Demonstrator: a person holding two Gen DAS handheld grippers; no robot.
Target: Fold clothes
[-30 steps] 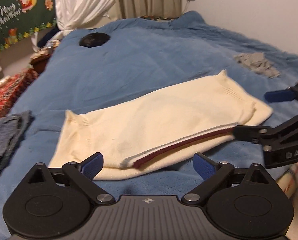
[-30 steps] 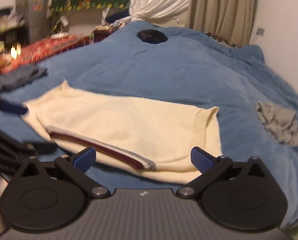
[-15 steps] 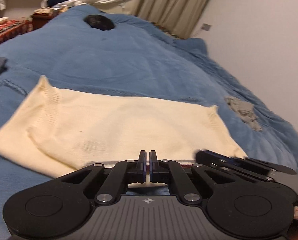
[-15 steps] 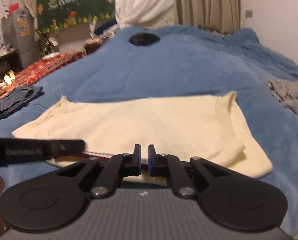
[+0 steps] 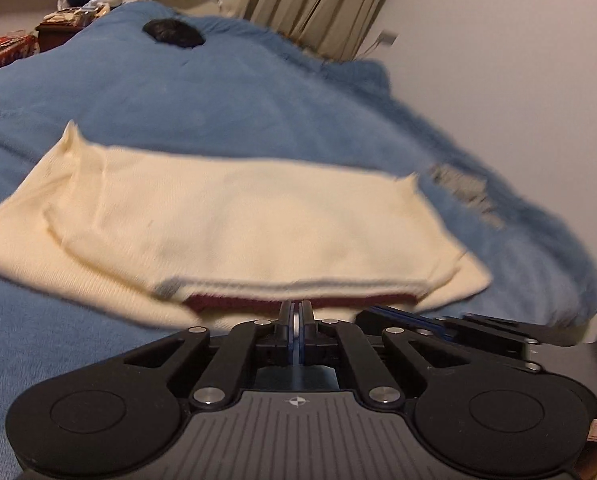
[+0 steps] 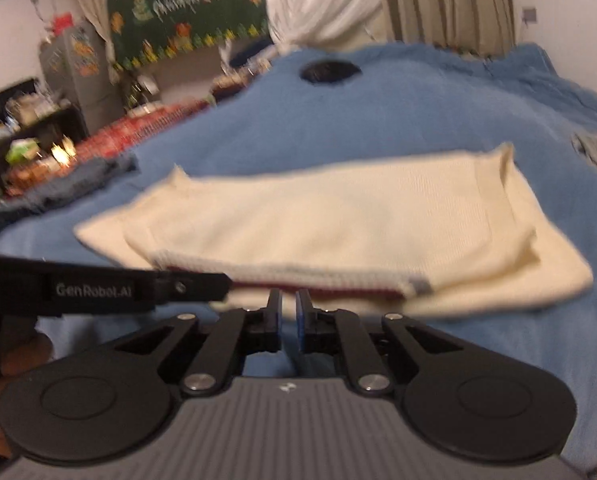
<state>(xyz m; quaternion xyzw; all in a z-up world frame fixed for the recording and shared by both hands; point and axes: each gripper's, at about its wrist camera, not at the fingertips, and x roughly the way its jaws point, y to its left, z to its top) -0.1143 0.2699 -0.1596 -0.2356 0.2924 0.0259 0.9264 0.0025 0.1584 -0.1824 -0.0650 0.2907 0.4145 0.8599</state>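
likely bedroom, blue bed [image 5: 258, 92], curtains [image 5: 318, 4]

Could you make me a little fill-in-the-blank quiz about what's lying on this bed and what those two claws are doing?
1. The cream sweater lies on a ____ blanket.
2. The sweater's near edge carries a dark ____ stripe.
3. Both the left claw and the right claw have their jaws nearly ____.
4. Far up the blanket sits a small ____ object.

Missing words: blue; red; shut; black

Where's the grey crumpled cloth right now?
The grey cloth lies on the blue blanket, right of the cream sweater in both views, towards the wall.
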